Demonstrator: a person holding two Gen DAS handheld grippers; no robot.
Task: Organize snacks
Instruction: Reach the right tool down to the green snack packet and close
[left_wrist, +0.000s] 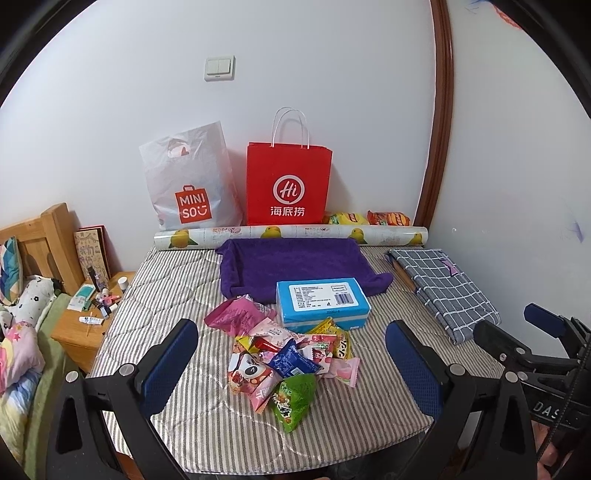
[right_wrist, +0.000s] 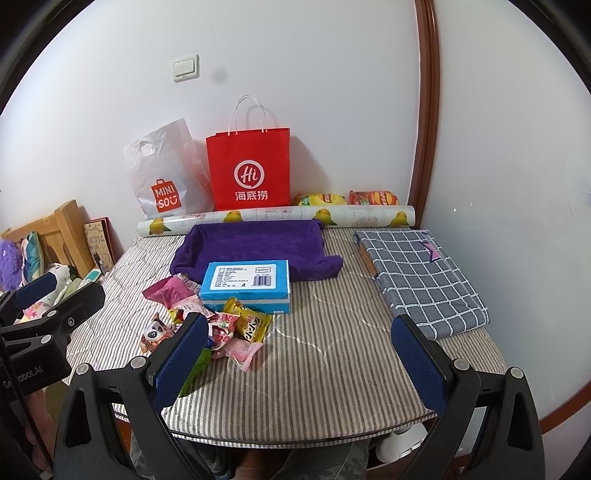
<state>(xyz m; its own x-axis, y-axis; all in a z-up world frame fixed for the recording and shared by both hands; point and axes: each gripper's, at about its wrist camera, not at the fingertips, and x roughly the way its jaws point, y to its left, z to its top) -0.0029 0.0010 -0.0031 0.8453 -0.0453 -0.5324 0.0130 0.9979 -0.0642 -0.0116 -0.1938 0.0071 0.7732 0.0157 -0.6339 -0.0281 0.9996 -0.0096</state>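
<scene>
A pile of small snack packets (left_wrist: 291, 360) lies on the striped table cover, in front of a blue box (left_wrist: 322, 303); the pile (right_wrist: 221, 321) and box (right_wrist: 246, 286) also show in the right wrist view. My left gripper (left_wrist: 291, 369) is open and empty, hovering above the near side of the pile. My right gripper (right_wrist: 303, 354) is open and empty, to the right of the pile; its left pad hides part of a green packet. Two chip bags (left_wrist: 369, 218) lie at the back by the wall.
A purple towel (left_wrist: 291, 264) lies behind the box. A red paper bag (left_wrist: 288, 184), a white plastic bag (left_wrist: 190, 177) and a patterned roll (left_wrist: 288, 234) stand along the wall. A folded checked cloth (left_wrist: 443, 288) is at right. A bedside cabinet (left_wrist: 88, 325) stands left.
</scene>
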